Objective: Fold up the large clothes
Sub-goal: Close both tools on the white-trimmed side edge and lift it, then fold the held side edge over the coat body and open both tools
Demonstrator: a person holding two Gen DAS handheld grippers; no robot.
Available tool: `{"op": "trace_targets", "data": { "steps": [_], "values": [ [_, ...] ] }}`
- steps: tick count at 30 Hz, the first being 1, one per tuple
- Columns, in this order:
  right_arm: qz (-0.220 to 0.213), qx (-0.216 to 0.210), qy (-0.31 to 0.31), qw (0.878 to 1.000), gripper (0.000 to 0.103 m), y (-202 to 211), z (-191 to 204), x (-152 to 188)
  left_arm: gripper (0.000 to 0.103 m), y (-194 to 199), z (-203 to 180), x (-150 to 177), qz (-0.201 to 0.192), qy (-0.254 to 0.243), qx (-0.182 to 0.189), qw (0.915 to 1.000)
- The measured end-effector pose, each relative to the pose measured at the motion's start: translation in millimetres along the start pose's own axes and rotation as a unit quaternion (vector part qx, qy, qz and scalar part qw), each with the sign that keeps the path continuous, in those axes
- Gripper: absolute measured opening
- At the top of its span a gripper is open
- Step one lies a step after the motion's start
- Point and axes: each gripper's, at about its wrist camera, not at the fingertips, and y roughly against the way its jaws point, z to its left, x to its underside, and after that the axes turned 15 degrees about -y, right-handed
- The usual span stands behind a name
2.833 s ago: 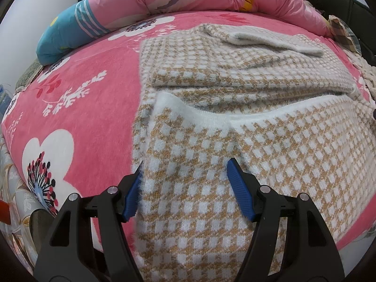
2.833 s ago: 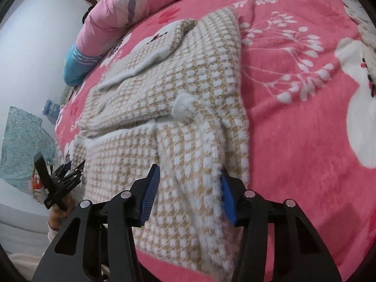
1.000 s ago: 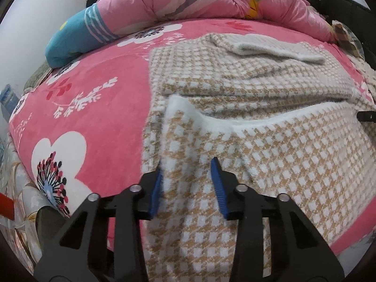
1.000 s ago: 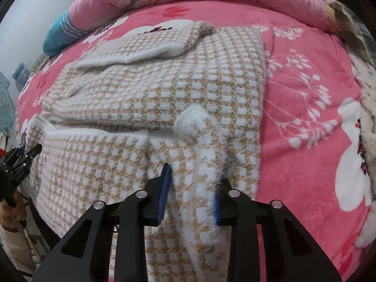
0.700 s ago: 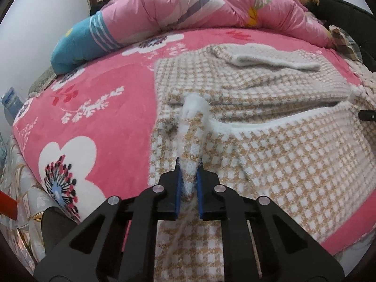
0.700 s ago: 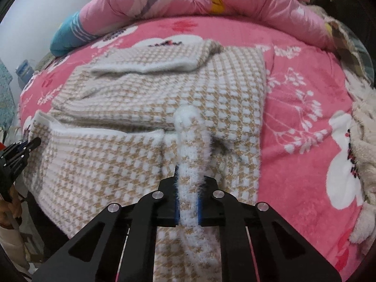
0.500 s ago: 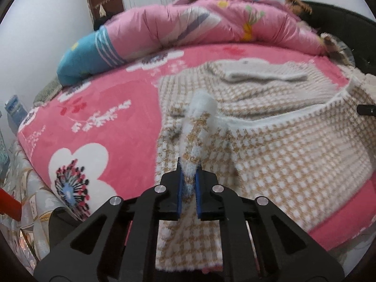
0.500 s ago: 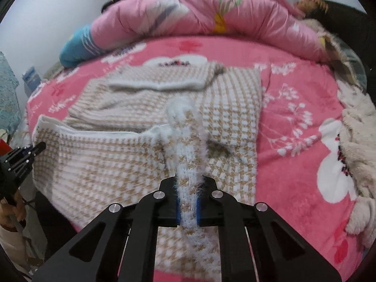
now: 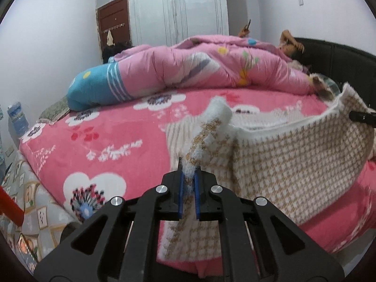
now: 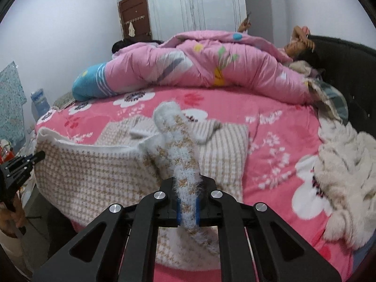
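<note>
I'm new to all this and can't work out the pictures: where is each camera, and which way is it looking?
Left wrist: sits on the left gripper, looking along its fingers across the pink bed; the fingers pinch the checked sweater.
Right wrist: sits on the right gripper, facing likewise, pinching the sweater's other side; the person's left hand shows.
Shared: sweater, bed, pink quilt, each other's gripper.

tan-and-white checked knit garment point(image 9: 293, 164): fuzzy, soft yarn; plush white edging
pink flowered bed cover point(image 9: 112, 141): fleecy, matt cloth
pink padded quilt point(image 9: 188, 70): smooth woven cloth, faint sheen
black left gripper point(image 9: 188, 189): matt plastic, bright metal screw heads, blue rubbery pads
black right gripper point(image 10: 188, 208): same matt plastic, metal screws, blue pads
cream shaggy throw point(image 10: 345, 176): long, tufted pile
brown door point(image 10: 135, 15): wood, dull
dark headboard point(image 9: 340, 63): leather-like, low shine
</note>
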Motion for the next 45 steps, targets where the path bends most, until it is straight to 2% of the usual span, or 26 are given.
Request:
{"op": "trace_targets", "data": {
  "steps": [3, 6, 10, 12, 13, 15, 17, 19, 22, 23, 24, 25, 26, 27, 29, 30, 32, 33, 35, 38, 42, 45],
  "values": [
    [-0.013, -0.002, 0.004, 1.0, 0.008, -6.4, 3.3, -16.4, 0.007, -14.5, 8.5, -20.9, -0.008, 0.002, 0.004, 1.0],
    [-0.031, 0.0, 0.013, 0.999, 0.008, -23.1, 6.5, -47.2, 0.006, -35.2, 19.0, -45.4, -0.015, 0.003, 0.006, 0.9999],
    [-0.048, 0.011, 0.009, 0.999, 0.008, -60.2, 6.2, -94.9, 0.006, -91.0, 38.5, -95.3, -0.024, -0.003, 0.009, 0.9997],
    [-0.048, 0.017, -0.002, 0.999, 0.008, -82.9, 3.4, -116.0, 0.006, -128.5, 44.9, -117.5, -0.017, -0.01, 0.013, 0.9997],
    [-0.042, 0.022, -0.015, 0.999, 0.008, -107.2, -2.2, -132.1, 0.007, -150.3, 46.8, -126.1, -0.009, -0.012, 0.014, 0.9998],
    [-0.026, 0.028, -0.036, 0.999, 0.008, -143.9, -10.8, -146.9, 0.007, -197.6, 50.9, -135.3, 0.016, -0.005, 0.033, 0.9993],
    [0.008, 0.034, -0.065, 0.997, 0.008, -191.6, -24.3, -154.7, 0.007, -245.2, 52.6, -133.0, 0.054, 0.013, 0.063, 0.9965],
    [0.071, 0.039, -0.098, 0.992, 0.008, -248.8, -42.4, -149.3, 0.011, -295.6, 50.8, -119.0, 0.111, 0.029, 0.085, 0.9897],
    [0.132, 0.053, -0.144, 0.979, 0.027, -299.5, -68.9, -130.3, 0.022, -342.8, 51.2, -90.5, 0.173, 0.049, 0.097, 0.9789],
    [0.14, 0.054, -0.16, 0.976, 0.044, -307.8, -79.2, -122.7, 0.032, -351.2, 54.7, -81.0, 0.182, 0.064, 0.103, 0.9758],
    [0.14, 0.048, -0.187, 0.971, 0.051, -312.5, -93.9, -116.0, 0.043, -352.7, 61.6, -74.7, 0.178, 0.084, 0.107, 0.9746],
    [0.137, 0.042, -0.207, 0.968, 0.058, -313.5, -104.4, -114.1, 0.048, -352.0, 68.9, -70.1, 0.172, 0.104, 0.114, 0.973],
    [0.133, 0.022, -0.237, 0.962, 0.058, -311.6, -117.9, -110.5, 0.052, -352.7, 78.6, -66.7, 0.166, 0.128, 0.126, 0.9696],
    [0.129, -0.013, -0.282, 0.951, 0.058, -308.2, -136.2, -107.3, 0.053, -353.7, 89.3, -63.3, 0.162, 0.152, 0.135, 0.9656],
    [0.124, -0.053, -0.343, 0.93, 0.058, -301.7, -163.1, -99.5, 0.056, -351.8, 102.7, -60.0, 0.156, 0.178, 0.138, 0.9617],
    [0.116, -0.05, -0.369, 0.921, 0.058, -295.7, -175.7, -96.1, 0.056, -349.3, 109.7, -60.0, 0.152, 0.188, 0.136, 0.9608],
    [0.099, -0.022, -0.385, 0.918, 0.058, -281.9, -188.2, -95.5, 0.055, -333.8, 115.9, -60.9, 0.142, 0.189, 0.117, 0.9647],
    [0.09, -0.022, -0.384, 0.919, 0.058, -271.8, -188.9, -94.1, 0.056, -321.3, 117.1, -61.8, 0.133, 0.185, 0.115, 0.9669],
    [0.074, -0.011, -0.364, 0.928, 0.059, -245.7, -180.8, -94.3, 0.07, -293.7, 115.5, -65.3, 0.116, 0.179, 0.111, 0.9707],
    [0.055, 0.011, -0.282, 0.958, 0.075, -202.8, -138.1, -93.4, 0.085, -246.0, 104.5, -71.4, 0.085, 0.152, 0.107, 0.9788],
    [0.046, 0.006, -0.169, 0.984, 0.087, -152.0, -66.2, -76.2, 0.094, -177.3, 71.9, -68.4, 0.062, 0.111, 0.103, 0.9865],
    [0.042, 0.013, -0.097, 0.994, 0.092, -123.2, -14.8, -49.4, 0.095, -134.8, 44.1, -58.9, 0.058, 0.102, 0.088, 0.9892]
  ]
}}
